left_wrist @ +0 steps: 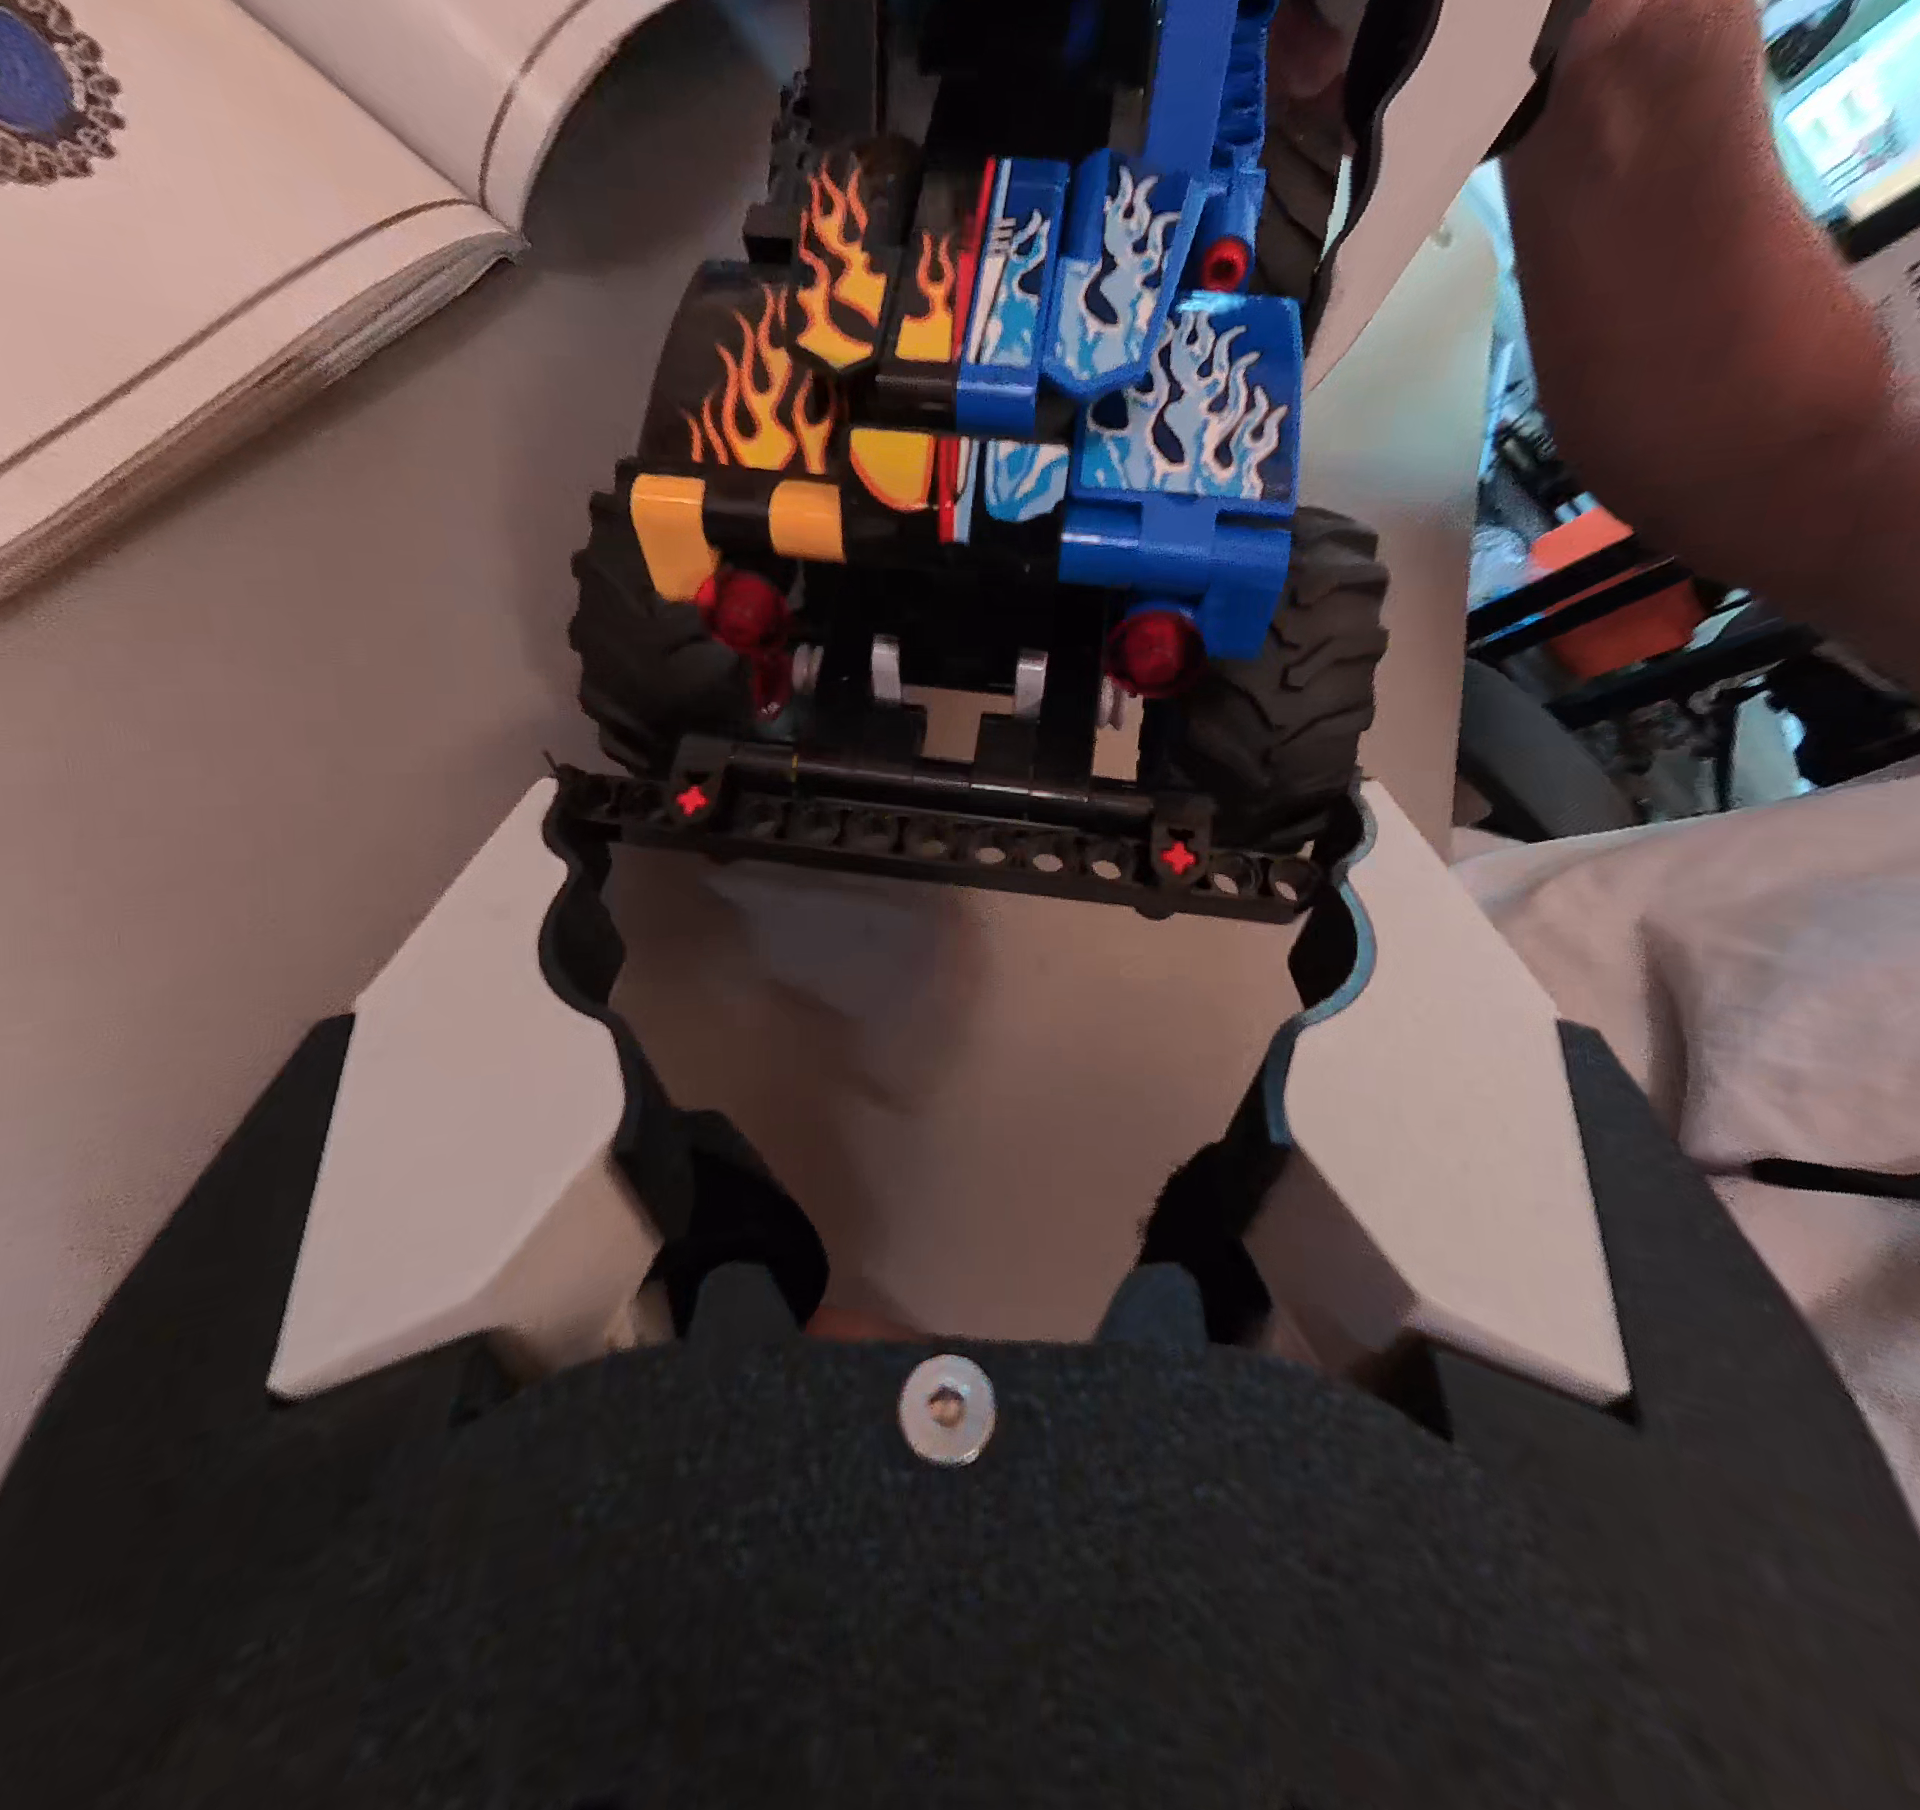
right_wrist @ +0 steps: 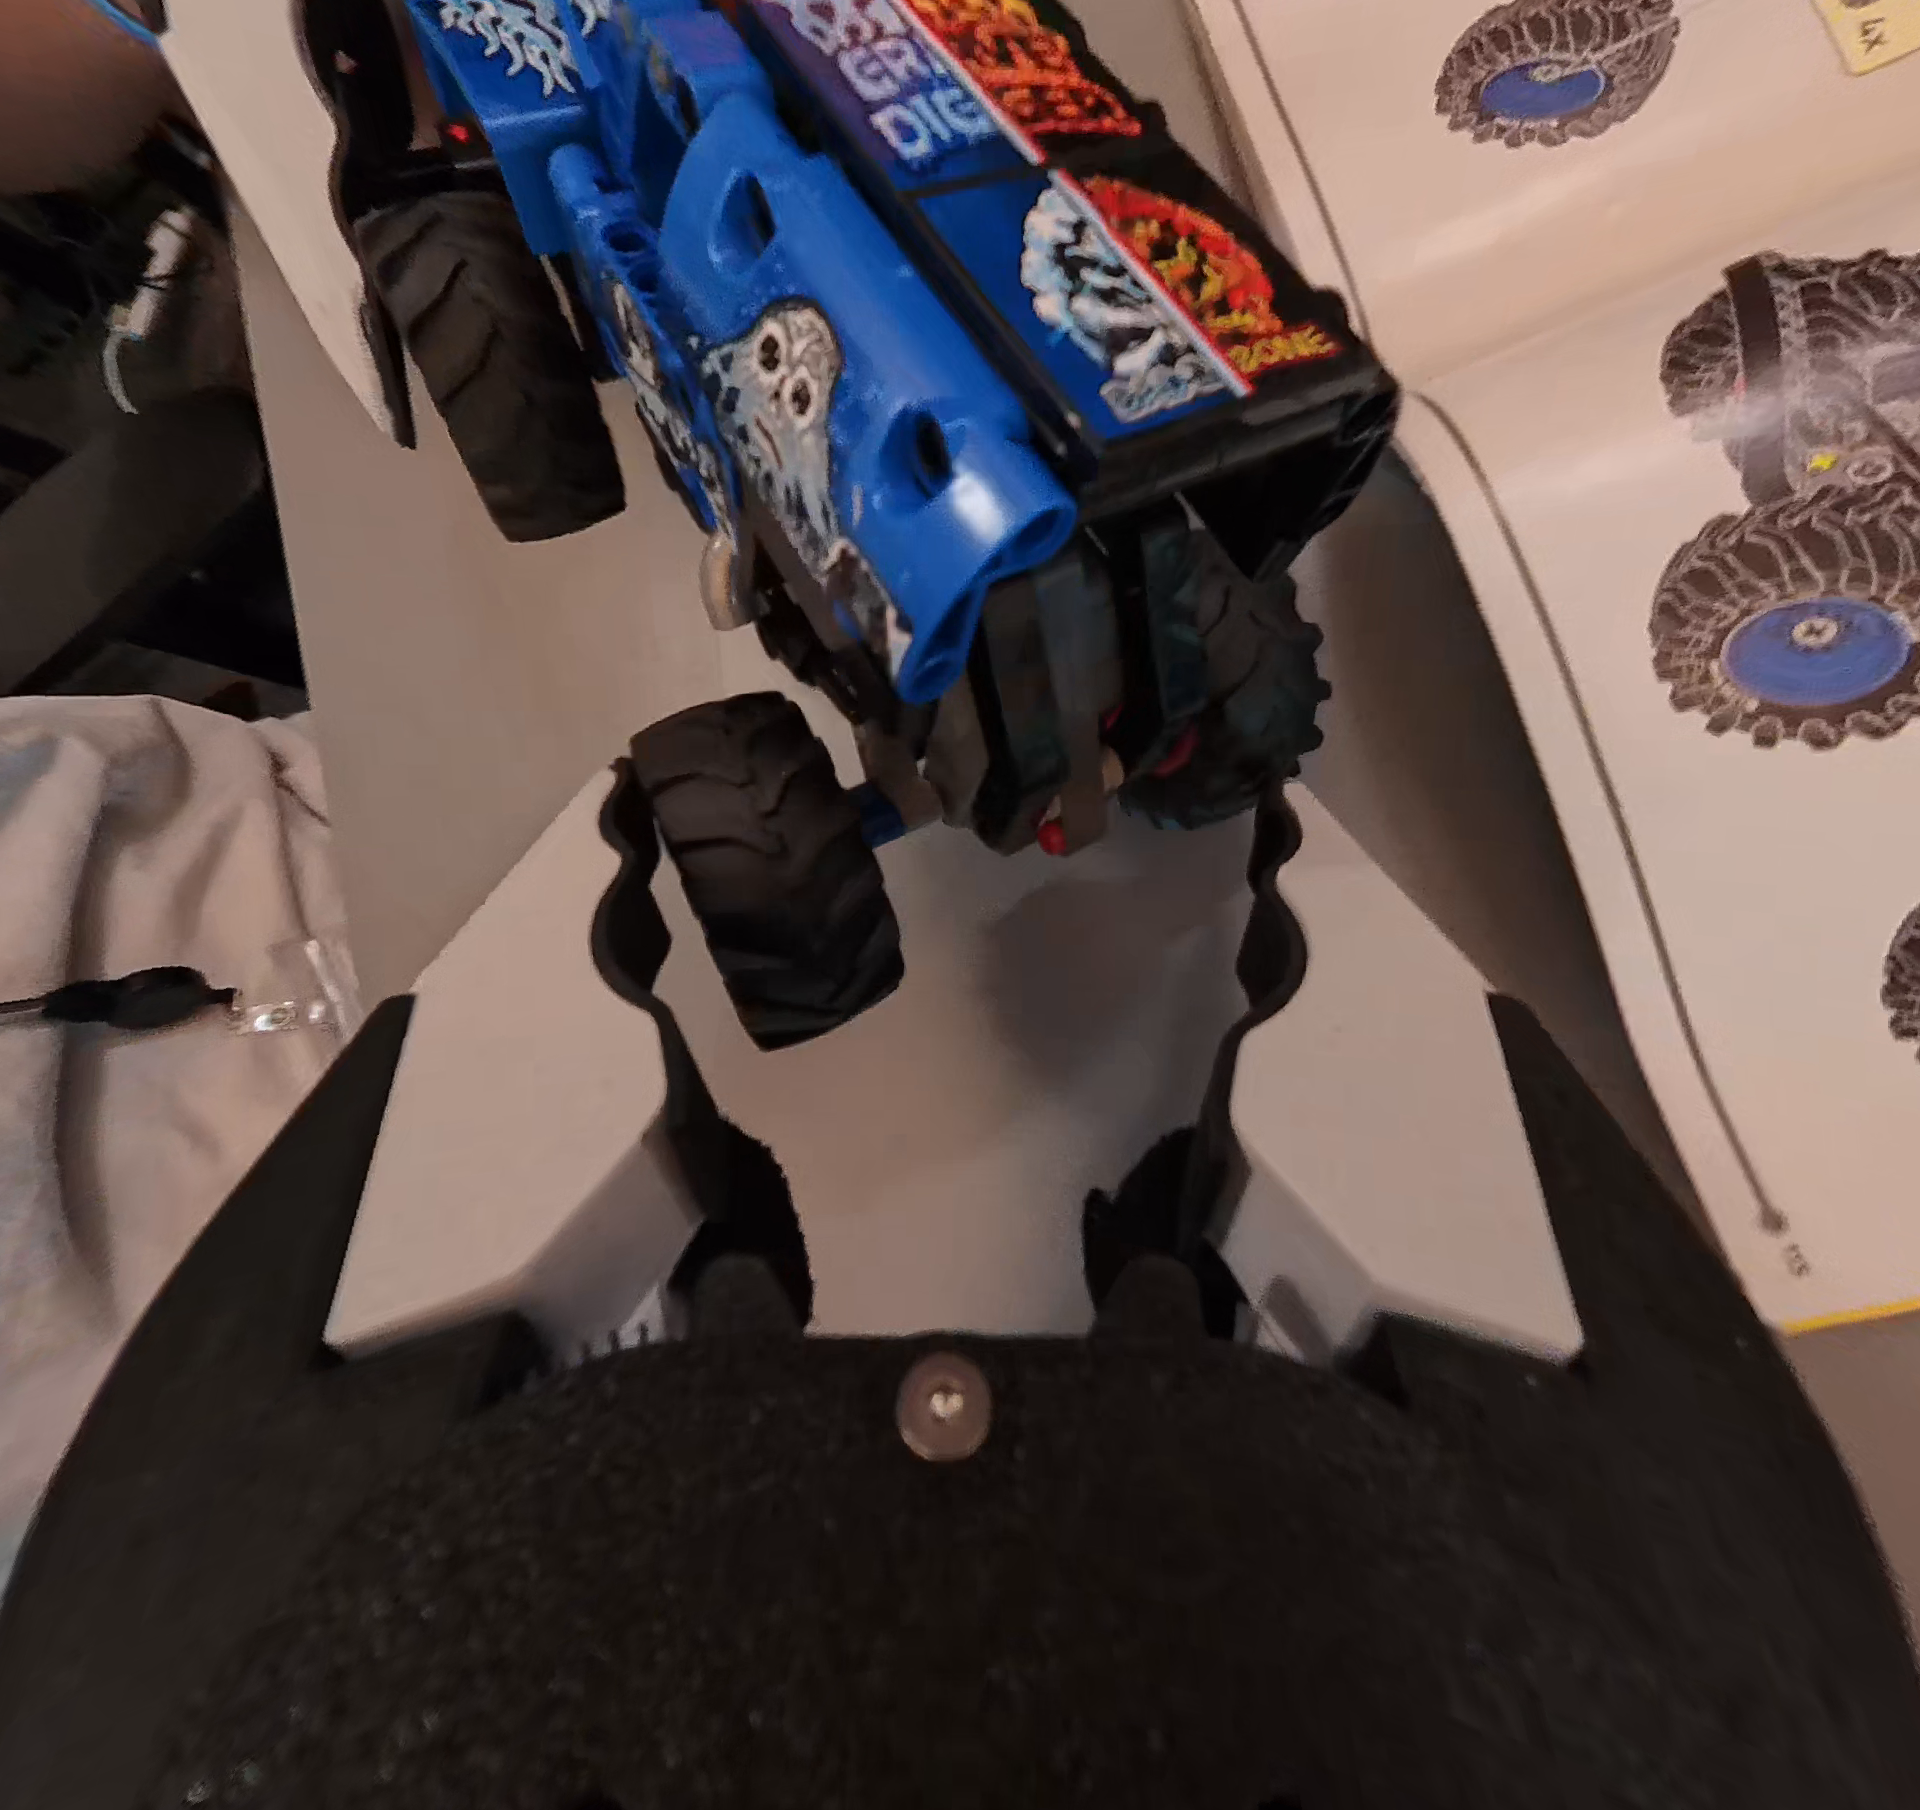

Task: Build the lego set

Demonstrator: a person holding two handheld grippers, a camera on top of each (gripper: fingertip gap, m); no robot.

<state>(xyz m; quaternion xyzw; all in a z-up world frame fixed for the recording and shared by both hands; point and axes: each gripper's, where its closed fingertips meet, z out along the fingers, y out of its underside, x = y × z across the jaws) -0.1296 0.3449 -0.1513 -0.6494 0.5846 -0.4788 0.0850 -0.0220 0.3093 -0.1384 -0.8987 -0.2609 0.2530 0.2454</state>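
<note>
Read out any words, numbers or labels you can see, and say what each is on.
Stickers on the truck roof: lettering is there, but I don't quote writing.
Yellow tag on the booklet: too small to read.
Booklet page corner: tiny number, blurred.
Left wrist view: no writing, only flame patterns.

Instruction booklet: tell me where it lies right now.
The instruction booklet lies open on the table, right of the truck in the right wrist view and at upper left in the left wrist view.
</note>
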